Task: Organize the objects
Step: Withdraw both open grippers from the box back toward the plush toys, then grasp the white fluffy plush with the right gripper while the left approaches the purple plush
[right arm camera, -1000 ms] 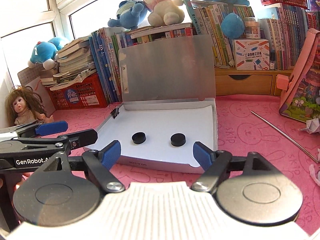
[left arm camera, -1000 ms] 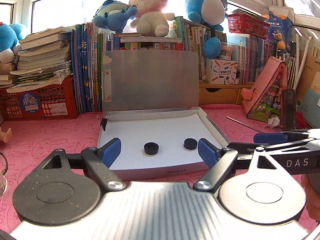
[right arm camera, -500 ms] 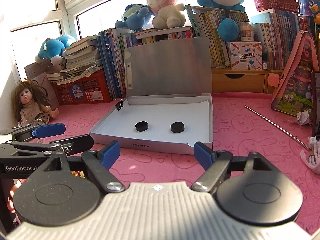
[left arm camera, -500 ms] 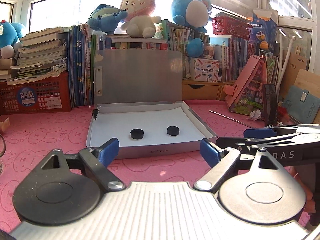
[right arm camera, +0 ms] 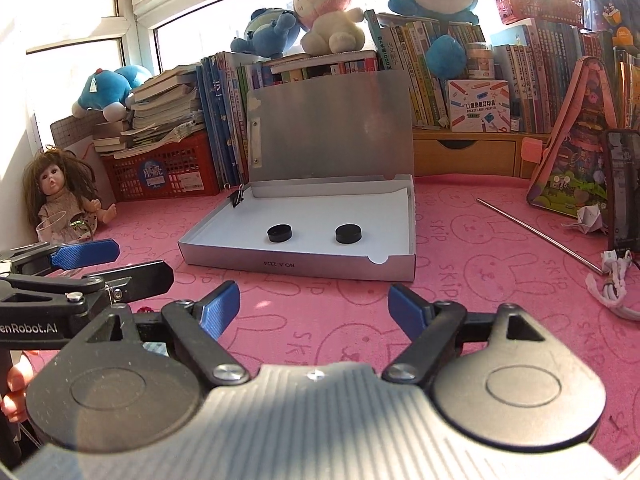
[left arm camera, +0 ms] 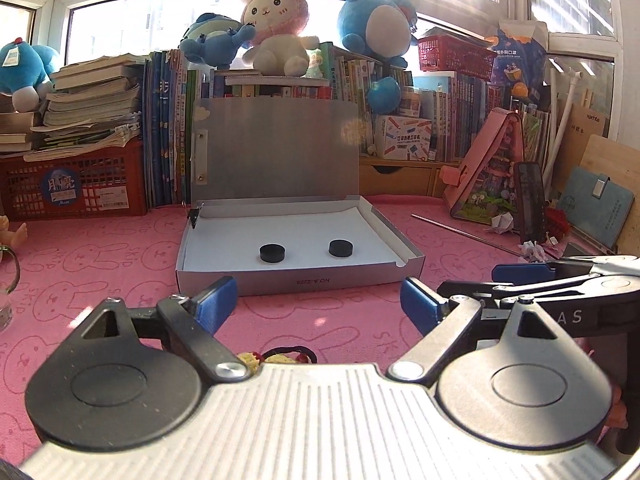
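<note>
Pink cloth [left arm camera: 100, 264] bears open box [left arm camera: 320, 278] holding 2 black discs [left arm camera: 272, 252].

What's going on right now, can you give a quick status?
Left gripper open, empty. Right gripper open, empty. Two black discs inside open box. Nothing between.

box [left arm camera: 320, 280]: matt silver card | cloth [left arm camera: 100, 264]: pink, soft | discs [left arm camera: 272, 252]: matt black

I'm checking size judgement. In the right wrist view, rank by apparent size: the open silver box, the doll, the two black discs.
1. Silver box, by far the largest.
2. Doll.
3. Two black discs: look alike, no ranking.
</note>
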Available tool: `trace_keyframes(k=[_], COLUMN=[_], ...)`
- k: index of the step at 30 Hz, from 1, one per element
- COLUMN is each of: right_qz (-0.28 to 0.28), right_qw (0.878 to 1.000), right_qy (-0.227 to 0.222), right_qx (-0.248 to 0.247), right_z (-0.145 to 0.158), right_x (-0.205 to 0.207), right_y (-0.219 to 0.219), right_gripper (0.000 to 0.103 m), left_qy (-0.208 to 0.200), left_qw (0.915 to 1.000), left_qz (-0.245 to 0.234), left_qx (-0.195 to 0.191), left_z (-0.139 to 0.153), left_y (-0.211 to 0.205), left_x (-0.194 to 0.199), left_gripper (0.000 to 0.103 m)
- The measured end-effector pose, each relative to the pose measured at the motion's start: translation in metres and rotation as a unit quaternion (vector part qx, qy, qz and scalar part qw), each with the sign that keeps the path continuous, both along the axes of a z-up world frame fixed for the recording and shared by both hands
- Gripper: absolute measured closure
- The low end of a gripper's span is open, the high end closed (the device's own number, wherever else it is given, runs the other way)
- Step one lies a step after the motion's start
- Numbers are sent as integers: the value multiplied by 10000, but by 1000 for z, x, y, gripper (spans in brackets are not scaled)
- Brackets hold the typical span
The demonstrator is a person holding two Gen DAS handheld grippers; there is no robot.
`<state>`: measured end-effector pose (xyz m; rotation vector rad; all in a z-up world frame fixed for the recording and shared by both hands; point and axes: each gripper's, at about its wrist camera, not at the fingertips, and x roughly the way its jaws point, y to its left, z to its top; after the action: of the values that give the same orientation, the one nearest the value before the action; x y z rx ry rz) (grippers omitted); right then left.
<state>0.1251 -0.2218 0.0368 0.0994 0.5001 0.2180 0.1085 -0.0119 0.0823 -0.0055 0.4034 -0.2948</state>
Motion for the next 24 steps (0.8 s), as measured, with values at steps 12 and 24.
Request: trace_keyframes(k=[12, 24], right_qz=[-202, -377], right_qw=[9998, 9993], right_qy=[-19, -3], right_qx=[-91, -46], right_z=[-16, -30], right_x=[-18, -30], right_y=[-6, -11], right_gripper=[12, 9], left_qy=[52, 142], left_qw=[9998, 9995], left_qz=[169, 266], left_qx=[49, 67], left_z=[-17, -33], left_y=[7, 13], left_x=[-17, -29], left_gripper=[12, 12])
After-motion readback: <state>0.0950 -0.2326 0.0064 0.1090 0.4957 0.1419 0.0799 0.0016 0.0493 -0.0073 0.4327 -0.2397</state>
